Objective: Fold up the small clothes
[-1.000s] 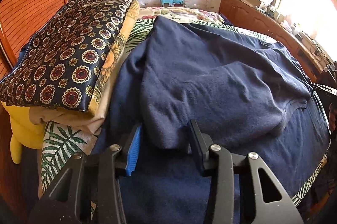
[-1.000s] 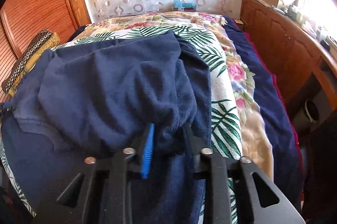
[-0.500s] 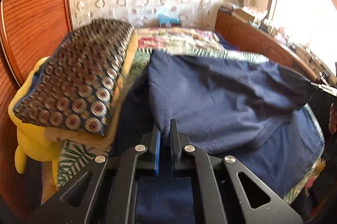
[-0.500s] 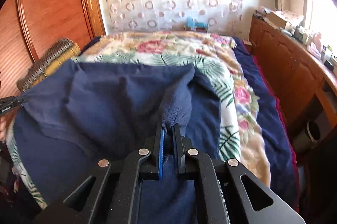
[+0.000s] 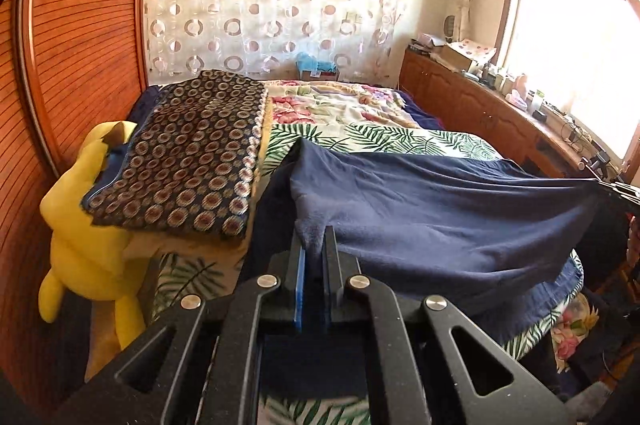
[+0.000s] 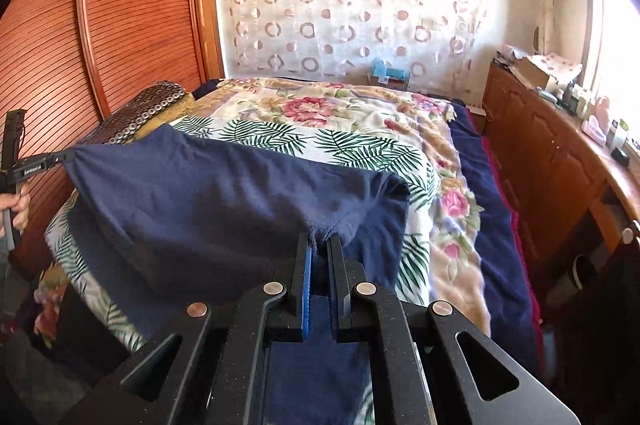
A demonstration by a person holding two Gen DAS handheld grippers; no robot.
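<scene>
The navy garment (image 5: pixel 432 221) is held stretched just above the near end of the bed (image 6: pixel 360 117), one corner clamped in the left tongs (image 5: pixel 314 245) and one in the right tongs (image 6: pixel 322 245); no fold is made yet.

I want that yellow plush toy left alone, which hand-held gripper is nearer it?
Left. The left hand-held gripper is beside the yellow plush toy; the right hand-held gripper grips the navy garment's far end.
</scene>
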